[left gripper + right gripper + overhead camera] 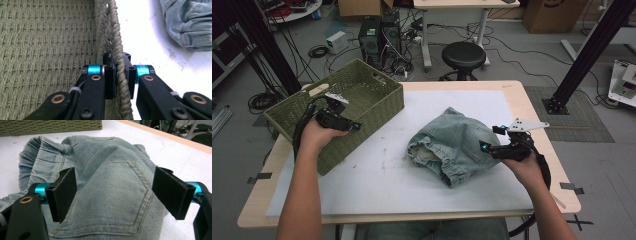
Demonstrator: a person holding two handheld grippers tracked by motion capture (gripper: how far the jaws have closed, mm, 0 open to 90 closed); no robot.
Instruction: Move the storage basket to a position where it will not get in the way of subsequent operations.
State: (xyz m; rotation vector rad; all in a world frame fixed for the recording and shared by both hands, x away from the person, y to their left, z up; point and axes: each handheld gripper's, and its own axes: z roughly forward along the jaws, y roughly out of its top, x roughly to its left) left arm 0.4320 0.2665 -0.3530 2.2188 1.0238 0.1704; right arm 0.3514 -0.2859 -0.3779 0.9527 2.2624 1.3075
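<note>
Left gripper [119,75] clamped on braided rim of green woven basket [362,95], one jaw inside the wall, one outside. Right gripper [115,195] spread wide, straddling the pocket hump of crumpled denim shorts [112,202], pads clear of cloth. Shorts between the grippers, just beside basket. Risks: thin bite slipping off denim; basket tipping or dragging under one-sided rim hold.

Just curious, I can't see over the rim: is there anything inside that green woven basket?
The green woven basket looks empty: the left gripper view shows bare weave on its floor. The left gripper clamps its rim, and the near wall hides part of the bottom. The jeans lie outside.
</note>
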